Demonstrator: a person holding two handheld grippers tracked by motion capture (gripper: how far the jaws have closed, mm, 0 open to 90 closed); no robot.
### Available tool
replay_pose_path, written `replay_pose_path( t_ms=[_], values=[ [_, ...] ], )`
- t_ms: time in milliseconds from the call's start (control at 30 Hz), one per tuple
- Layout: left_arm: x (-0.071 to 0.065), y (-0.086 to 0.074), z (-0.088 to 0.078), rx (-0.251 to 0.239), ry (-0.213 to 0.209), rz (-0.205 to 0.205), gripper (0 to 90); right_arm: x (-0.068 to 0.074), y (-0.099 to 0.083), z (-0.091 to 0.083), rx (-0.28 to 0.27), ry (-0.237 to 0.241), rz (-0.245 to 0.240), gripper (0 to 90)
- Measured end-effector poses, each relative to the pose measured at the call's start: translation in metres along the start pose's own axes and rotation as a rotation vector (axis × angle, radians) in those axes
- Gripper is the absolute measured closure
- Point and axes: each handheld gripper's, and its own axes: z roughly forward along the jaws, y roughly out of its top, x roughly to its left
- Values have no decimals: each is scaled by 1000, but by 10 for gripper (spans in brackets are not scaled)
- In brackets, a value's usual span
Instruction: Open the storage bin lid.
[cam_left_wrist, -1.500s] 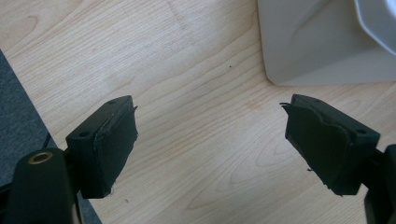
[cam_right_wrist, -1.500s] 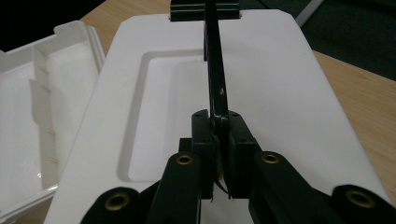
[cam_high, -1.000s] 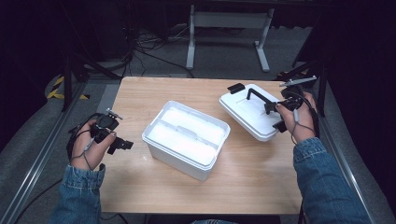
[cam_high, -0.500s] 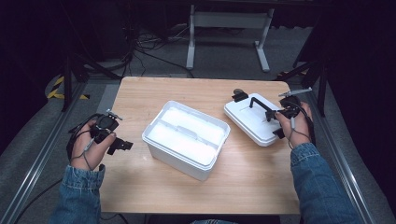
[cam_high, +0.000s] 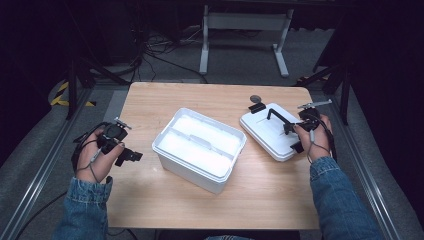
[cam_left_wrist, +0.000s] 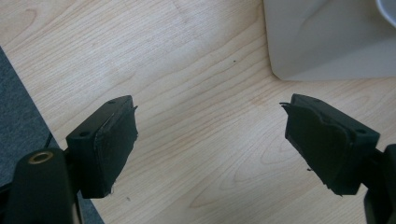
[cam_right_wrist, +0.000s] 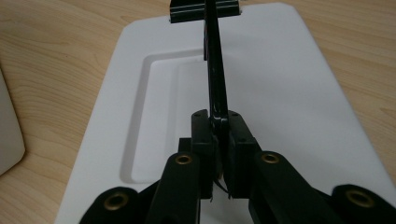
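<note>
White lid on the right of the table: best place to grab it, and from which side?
Grip the black handle that runs along the middle of the lid, coming from above with jaws across its thin bar. It stands up off the flat top, while the lid lies flat on the table, leaving no easy edge. The right tool is shut on that handle near one end.
</note>
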Motion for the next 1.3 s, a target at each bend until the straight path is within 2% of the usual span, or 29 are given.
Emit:
replay_pose_path(
  t_ms=[367,633,700,767,833,933,1067,1233,1300],
  values=[
    [0,0,0,2,0,0,174,-6,-12,13,50,10,32,840],
    [0,1,1,5,1,4,174,-8,-18,18,77,-1,50,835],
    [0,1,1,4,0,4,174,-9,-18,18,63,8,66,801],
    [0,0,1,4,-1,0,174,-8,-18,17,40,8,77,683],
    [1,0,1,5,-2,-2,174,-6,-17,16,17,-15,49,597],
    [1,-1,1,6,1,-3,174,-4,-14,12,-16,-48,24,526],
    [0,-1,1,4,-1,-1,174,-3,-12,6,-54,-58,14,471],
    [0,-1,2,7,-3,-5,174,-1,-11,-4,-85,-54,9,471],
    [0,-1,1,6,1,-1,174,4,-10,-13,-109,-43,-1,471]
  ],
)
